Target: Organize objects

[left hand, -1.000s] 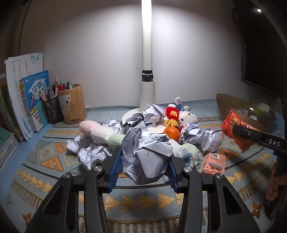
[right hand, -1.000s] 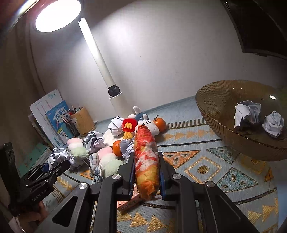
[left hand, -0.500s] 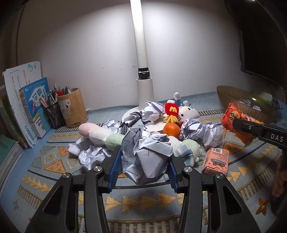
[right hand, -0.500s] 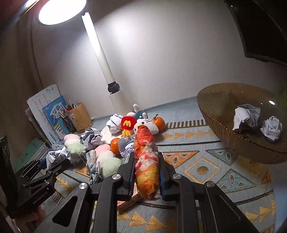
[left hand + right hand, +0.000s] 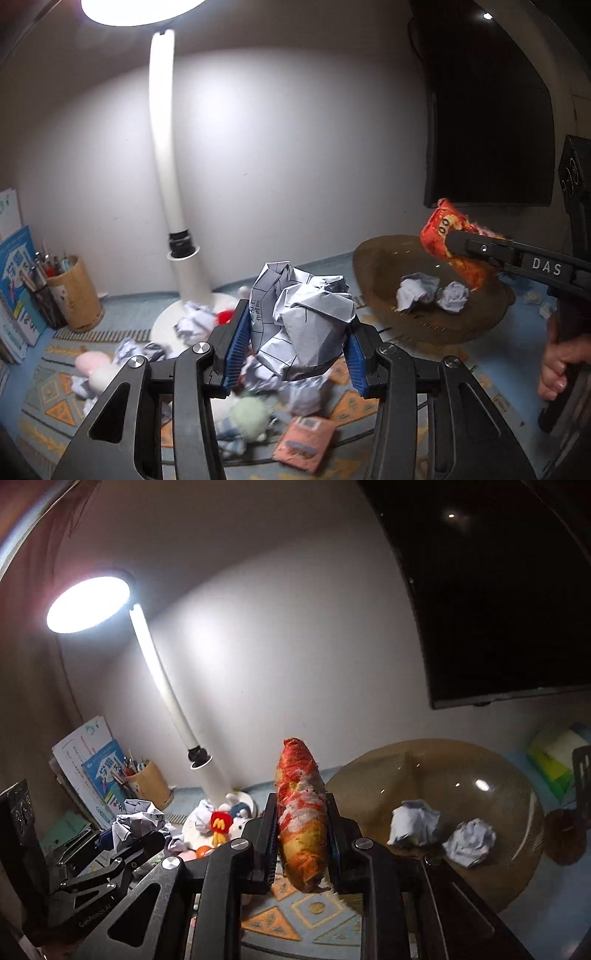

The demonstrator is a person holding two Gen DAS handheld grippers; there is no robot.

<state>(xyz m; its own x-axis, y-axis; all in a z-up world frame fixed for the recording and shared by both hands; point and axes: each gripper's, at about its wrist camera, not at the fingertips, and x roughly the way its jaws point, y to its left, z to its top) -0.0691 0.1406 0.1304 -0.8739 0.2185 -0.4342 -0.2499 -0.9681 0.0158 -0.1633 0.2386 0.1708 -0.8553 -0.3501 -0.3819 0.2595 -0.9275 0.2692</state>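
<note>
The left gripper [image 5: 293,345] is clamped on a big paper wad [image 5: 301,325], its blue pads pressed into both sides, held up above the clutter on the mat [image 5: 48,387]. The wad hides most of what lies behind it; only a red scrap of a toy [image 5: 226,316] and part of the lamp [image 5: 173,192] base show past it. Below, a soft green plush [image 5: 247,415] and a pink box [image 5: 304,437] are blurred, the box print unreadable. The right gripper [image 5: 302,825] is clamped on a red-orange snack bag [image 5: 301,819], seen edge-on so its print cannot be read; in the left view the bag hangs over the near rim of the brown bowl [image 5: 373,266]. Two smaller paper balls [image 5: 415,821] lie in the bowl. The right hand [image 5: 557,363] is cut off at the frame edge. A pen cup [image 5: 149,784] and books [image 5: 98,768] stand by the wall at left, partly hidden. The dark screen [image 5: 498,590] shows nothing but a light spot.
</note>
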